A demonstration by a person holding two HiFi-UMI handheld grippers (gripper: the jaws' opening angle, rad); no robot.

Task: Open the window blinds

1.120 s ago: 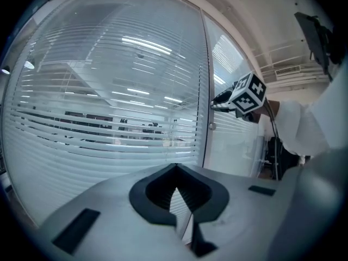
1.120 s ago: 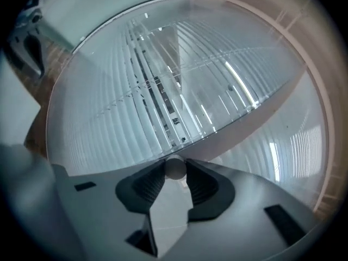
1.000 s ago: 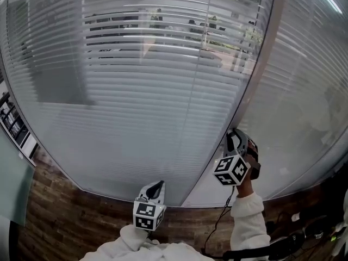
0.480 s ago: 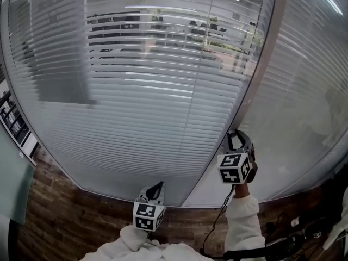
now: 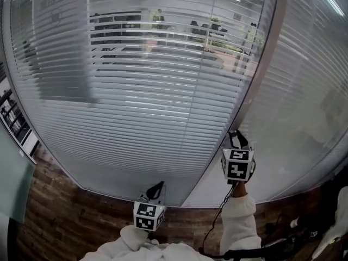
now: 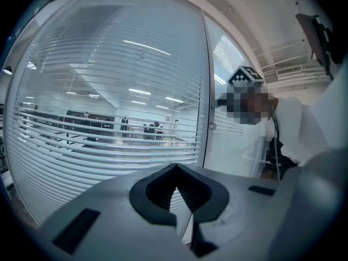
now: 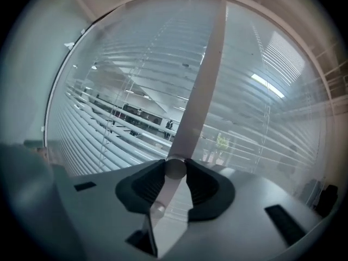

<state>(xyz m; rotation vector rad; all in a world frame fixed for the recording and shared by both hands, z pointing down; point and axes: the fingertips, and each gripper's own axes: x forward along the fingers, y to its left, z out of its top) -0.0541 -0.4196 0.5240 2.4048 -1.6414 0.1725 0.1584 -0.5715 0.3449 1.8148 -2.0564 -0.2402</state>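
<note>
Right gripper [image 5: 237, 138] is clamping the small round knob [image 7: 175, 168] on the upright post [image 5: 260, 64] at the right edge of the blinds [image 5: 147, 91], whose slats are sitting tilted partly open, showing an office beyond. Left gripper [image 5: 154, 190] is hanging below the blinds' bottom edge, jaws together, holding nothing.

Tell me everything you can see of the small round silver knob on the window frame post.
The small round silver knob looks like smooth, dull metal. It is a short cylinder sticking out of the pale grey vertical frame post, which stands between two panes with white slatted blinds. It sits on the lower part of the post. The right gripper is shut on it, its dark ribbed jaws pressing on either side.
</note>
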